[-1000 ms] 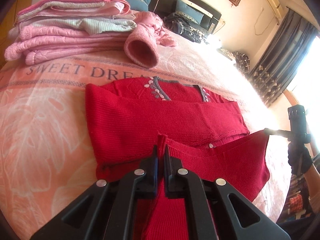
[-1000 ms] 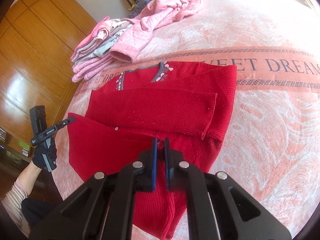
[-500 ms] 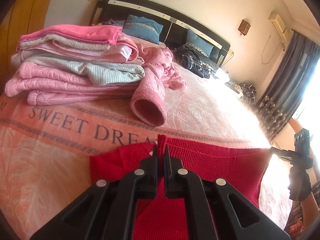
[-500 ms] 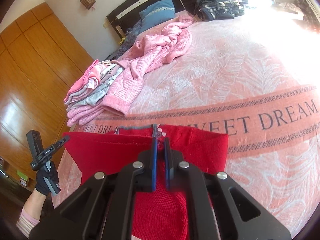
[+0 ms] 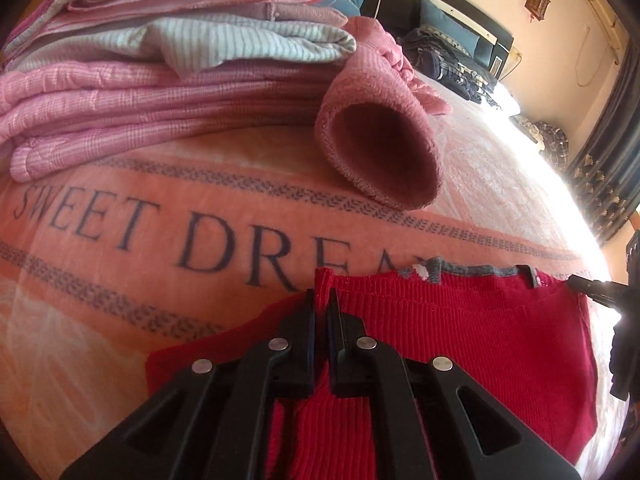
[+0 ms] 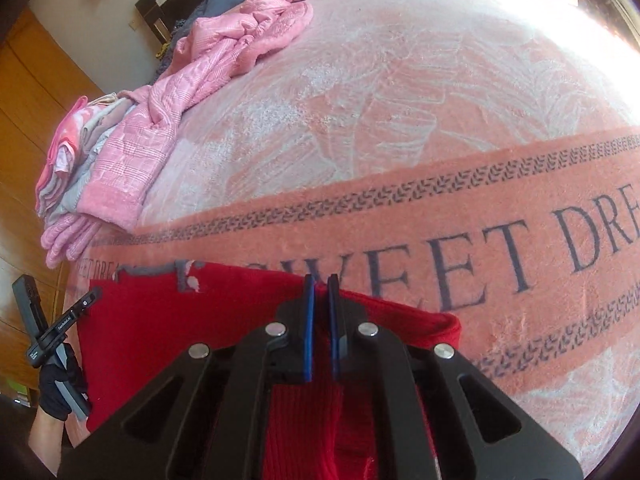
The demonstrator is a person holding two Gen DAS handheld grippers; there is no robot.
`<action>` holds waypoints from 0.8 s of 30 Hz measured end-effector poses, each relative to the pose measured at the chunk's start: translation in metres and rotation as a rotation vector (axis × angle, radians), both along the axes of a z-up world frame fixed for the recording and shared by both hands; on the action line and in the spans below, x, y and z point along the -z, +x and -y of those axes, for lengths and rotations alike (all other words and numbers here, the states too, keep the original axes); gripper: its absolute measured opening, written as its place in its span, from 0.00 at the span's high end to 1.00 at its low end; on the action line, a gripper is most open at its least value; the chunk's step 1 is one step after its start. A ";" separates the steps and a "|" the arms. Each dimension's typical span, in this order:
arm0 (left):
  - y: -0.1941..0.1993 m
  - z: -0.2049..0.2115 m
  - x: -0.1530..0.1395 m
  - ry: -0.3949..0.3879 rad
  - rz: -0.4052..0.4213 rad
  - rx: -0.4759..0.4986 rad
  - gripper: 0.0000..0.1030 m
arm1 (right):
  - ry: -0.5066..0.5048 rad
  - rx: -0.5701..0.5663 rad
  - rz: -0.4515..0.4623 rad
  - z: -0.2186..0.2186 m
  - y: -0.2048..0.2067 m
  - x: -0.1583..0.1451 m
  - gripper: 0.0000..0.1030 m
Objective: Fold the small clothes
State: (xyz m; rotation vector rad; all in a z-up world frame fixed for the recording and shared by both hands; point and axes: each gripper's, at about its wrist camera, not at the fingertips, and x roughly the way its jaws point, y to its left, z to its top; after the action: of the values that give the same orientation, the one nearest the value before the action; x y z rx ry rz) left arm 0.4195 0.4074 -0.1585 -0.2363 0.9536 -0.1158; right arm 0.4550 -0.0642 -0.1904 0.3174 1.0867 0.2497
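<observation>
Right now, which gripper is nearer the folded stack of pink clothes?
Left. The left gripper pinches the red sweater's corner just short of the folded stack; the right gripper holds the opposite corner, farther away.

the sweater lies flat on the bed, its collar edge at the lettered band of the blanket. the left tool sits at the sweater's left corner, the right tool at its right corner, each with the knit between its fingers. beyond the band, to the left, a stack of folded clothes rests on the bed, a loose garment trailing from beside it toward the headboard and pillows.
</observation>
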 end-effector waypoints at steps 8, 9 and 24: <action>-0.024 -0.018 -0.036 0.002 0.048 -0.107 0.84 | -0.015 0.014 0.017 0.010 -0.017 -0.028 0.81; -0.033 -0.021 -0.047 0.004 0.066 -0.109 0.83 | -0.004 0.006 0.025 0.014 -0.025 -0.039 0.81; -0.186 0.022 -0.068 -0.088 -0.078 0.013 0.53 | 0.154 -0.171 -0.163 0.028 -0.196 -0.027 0.65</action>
State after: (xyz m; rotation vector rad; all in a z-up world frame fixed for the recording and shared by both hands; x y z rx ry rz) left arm 0.2333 0.3851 -0.0908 -0.3176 1.0288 -0.1621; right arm 0.2592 -0.0923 -0.1634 0.3877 1.2604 0.4679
